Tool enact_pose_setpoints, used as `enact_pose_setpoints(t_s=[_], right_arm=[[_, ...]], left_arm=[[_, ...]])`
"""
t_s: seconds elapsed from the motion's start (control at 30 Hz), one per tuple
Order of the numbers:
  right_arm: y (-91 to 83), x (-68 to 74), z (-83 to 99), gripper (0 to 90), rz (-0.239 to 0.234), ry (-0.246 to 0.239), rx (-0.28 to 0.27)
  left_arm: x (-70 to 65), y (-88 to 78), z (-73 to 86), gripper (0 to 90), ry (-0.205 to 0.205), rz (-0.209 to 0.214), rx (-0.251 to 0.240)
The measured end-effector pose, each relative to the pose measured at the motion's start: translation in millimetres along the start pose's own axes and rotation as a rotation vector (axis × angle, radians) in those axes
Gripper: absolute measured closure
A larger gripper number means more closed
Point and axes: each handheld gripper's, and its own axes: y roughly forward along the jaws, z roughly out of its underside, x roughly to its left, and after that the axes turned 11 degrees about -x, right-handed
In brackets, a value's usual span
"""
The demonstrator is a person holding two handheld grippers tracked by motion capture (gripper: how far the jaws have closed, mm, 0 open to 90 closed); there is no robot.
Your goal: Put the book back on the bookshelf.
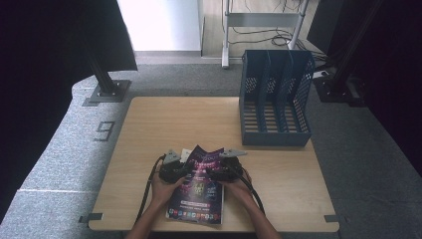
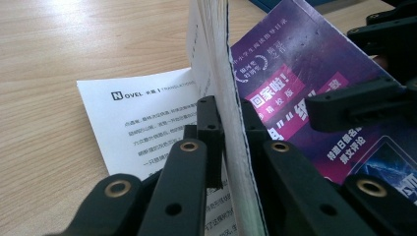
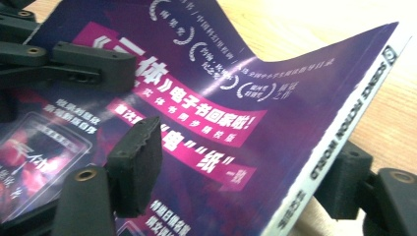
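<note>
High view: the magazine (image 1: 199,191) lies on the worktop (image 1: 149,124), well short of the file rack (image 1: 275,99). Left gripper view: the left gripper (image 2: 225,132) has its fingers pinched on the floppy, glossy cover. Right gripper view: the right gripper (image 3: 236,177) has fingers wide astride the spine, the stiffest hold.

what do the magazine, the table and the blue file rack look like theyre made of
Magazine: paper, with a glossy coated cover, judging by the sheen on the purple print and the way it bends; the inner pages look matt white. Table: pale wood or wood-look laminate, with visible grain lines. File rack: probably moulded plastic, going by its even blue colour and slotted walls.
</note>
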Motion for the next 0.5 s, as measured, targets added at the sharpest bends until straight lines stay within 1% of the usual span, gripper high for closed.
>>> enact_pose_setpoints(t_s=[0.07, 0.13, 0.27, 0.37, 0.5], right_arm=[[0.6, -1.1, -0.3, 29.6, -0.001, 0.001, 0.000], [1.3, -2.7, -0.7, 32.1, 0.001, 0.001, -0.001], [2.5, -5.0, 0.9, 34.2, 0.008, 0.013, 0.005], [3.5, -7.6, 1.8, 35.3, -0.001, 0.017, 0.008], [4.2, -9.0, 1.7, 37.6, -0.004, 0.024, 0.006]], left_arm=[[0.2, 0.0, 0.1, 84.2, -0.001, 0.001, 0.000], [0.1, -0.1, 0.1, 84.1, -0.001, 0.000, -0.001], [0.2, -0.6, -0.3, 84.0, -0.003, 0.001, -0.004], [-0.1, -1.0, -0.5, 84.0, -0.003, 0.002, -0.008], [-1.4, -2.3, -1.3, 84.1, 0.009, 0.010, -0.021]])
